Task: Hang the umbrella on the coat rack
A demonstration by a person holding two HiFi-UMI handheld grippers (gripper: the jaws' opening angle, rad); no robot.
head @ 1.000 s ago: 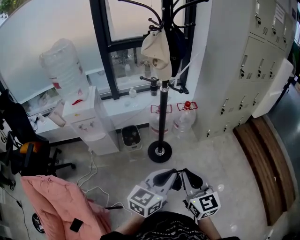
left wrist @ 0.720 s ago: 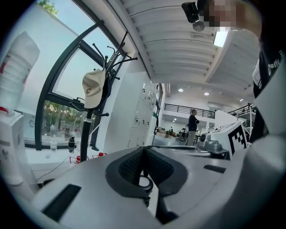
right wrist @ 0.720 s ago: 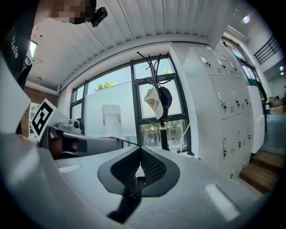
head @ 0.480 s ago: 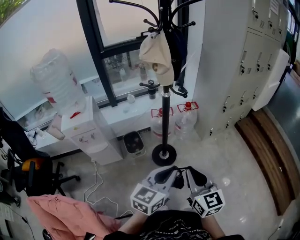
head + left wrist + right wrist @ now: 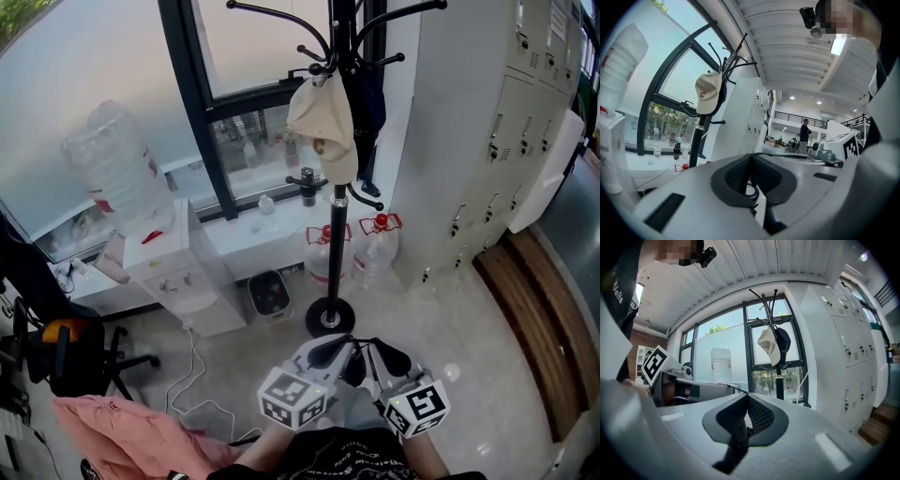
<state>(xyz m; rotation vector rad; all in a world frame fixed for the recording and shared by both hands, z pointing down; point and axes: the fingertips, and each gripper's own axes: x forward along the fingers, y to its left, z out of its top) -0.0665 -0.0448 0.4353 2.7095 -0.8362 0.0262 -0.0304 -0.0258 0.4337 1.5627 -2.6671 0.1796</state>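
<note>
A: Which step is in hand?
B: Seemingly the approach. The coat rack stands on the floor at its window edge, ahead. No umbrella shows in any view.
A: And the grippers?
B: Left gripper and right gripper lie level, side by side, jaws closed on nothing. Finding the umbrella comes next.

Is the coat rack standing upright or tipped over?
Upright: the coat rack stands on its round base, with a cap hanging near the top.

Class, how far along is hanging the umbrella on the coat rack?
Done: nothing visible; the coat rack carries a cap and dark cloth, no clear umbrella. In hand: nothing; left tongs and right tongs are shut, empty. Left: fetch and hang the umbrella.
</note>
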